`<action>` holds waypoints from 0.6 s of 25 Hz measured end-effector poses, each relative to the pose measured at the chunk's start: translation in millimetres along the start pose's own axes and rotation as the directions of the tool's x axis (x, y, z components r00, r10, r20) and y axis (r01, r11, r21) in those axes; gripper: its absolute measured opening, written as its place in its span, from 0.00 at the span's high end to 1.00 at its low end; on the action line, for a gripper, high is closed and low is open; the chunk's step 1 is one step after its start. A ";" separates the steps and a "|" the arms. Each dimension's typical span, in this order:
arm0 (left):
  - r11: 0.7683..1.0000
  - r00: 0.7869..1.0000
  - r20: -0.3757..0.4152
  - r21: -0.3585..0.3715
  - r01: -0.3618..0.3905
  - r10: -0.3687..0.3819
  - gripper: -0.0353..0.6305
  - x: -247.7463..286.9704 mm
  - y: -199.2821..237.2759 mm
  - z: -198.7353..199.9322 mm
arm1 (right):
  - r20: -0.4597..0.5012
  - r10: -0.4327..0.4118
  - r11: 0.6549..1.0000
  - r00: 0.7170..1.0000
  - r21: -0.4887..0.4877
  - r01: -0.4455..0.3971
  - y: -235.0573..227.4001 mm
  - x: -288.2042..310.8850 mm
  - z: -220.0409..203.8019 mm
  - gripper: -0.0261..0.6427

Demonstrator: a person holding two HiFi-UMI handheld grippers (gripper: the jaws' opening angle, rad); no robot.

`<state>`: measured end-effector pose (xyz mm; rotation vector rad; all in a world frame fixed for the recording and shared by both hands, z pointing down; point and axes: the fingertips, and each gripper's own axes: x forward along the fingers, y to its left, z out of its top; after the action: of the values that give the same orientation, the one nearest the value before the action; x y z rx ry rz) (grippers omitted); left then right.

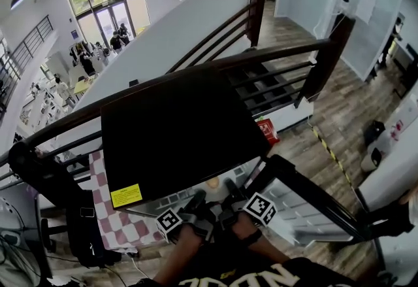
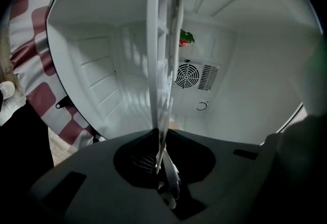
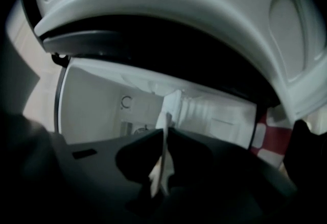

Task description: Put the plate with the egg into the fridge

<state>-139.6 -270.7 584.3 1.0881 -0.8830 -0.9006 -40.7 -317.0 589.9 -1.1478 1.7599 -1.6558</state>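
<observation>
Two grips on one plate (image 2: 161, 39): left hand-held gripper (image 2: 162, 133) narrow on its near rim, right hand-held gripper (image 3: 166, 131) clamped tight beside it. Plate runs straight ahead, edge-on, far end inside the open fridge (image 1: 176, 135). Egg (image 1: 213, 182) probably the tan blob. Both hands equally near.

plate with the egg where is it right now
The plate is low centre in the head view, at the open fridge, held between the left gripper and right gripper.
</observation>
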 end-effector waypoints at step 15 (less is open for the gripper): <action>0.999 0.999 -0.045 0.046 0.022 -0.020 0.87 -0.4 -2.0 1.8 | -0.102 0.034 0.994 0.994 -0.105 -0.045 5.7 0.9 -6.9 0.88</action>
<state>-141.8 -271.4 582.7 1.1553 -0.8607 -0.8736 -48.2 -314.2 585.8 -1.0857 1.9417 -1.6390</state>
